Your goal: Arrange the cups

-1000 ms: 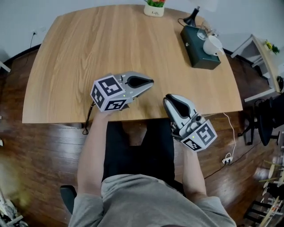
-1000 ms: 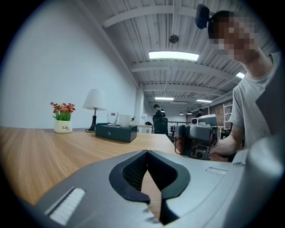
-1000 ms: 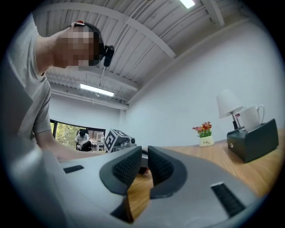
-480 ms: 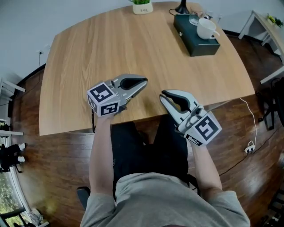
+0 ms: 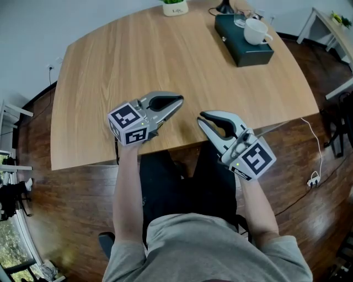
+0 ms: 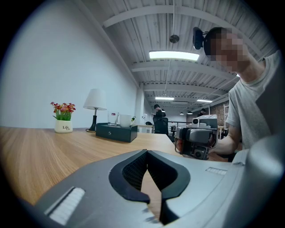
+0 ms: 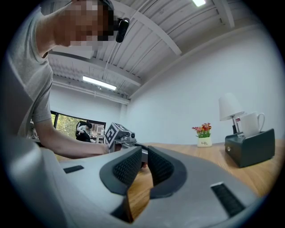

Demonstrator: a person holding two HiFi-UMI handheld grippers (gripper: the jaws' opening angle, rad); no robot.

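The white ceramic mug (image 5: pixel 256 31) and a clear glass cup (image 5: pixel 240 21) beside it both stand on top of the dark green rectangular box (image 5: pixel 236 42) at the upper right of the head view. This is on the far side of the light wooden table (image 5: pixel 132 55), near a small white pot of flowers (image 5: pixel 175 7) and the black base of a lamp (image 5: pixel 224 7) at the top edge. The left gripper (image 5: pixel 180 101) and the right gripper (image 5: pixel 201 117) sit low in the centre of that view at the near table edge, well apart from the cups. Their tips point towards each other. Each gripper's own view shows its jaws closed together with nothing between the pads, only table wood beyond them. As a judgement, this fits two stages equally: the cups may be waiting on the box to be set out, or they may already be placed there with the grippers drawn back — one moment cannot settle which. Compared with a second ago, the grippers hold the same places at the table edge with their jaws just as shut. The cups sit on the box as they did. Only the head camera has swung, so the box and cups now lie higher in the frame — closer to its top edge.
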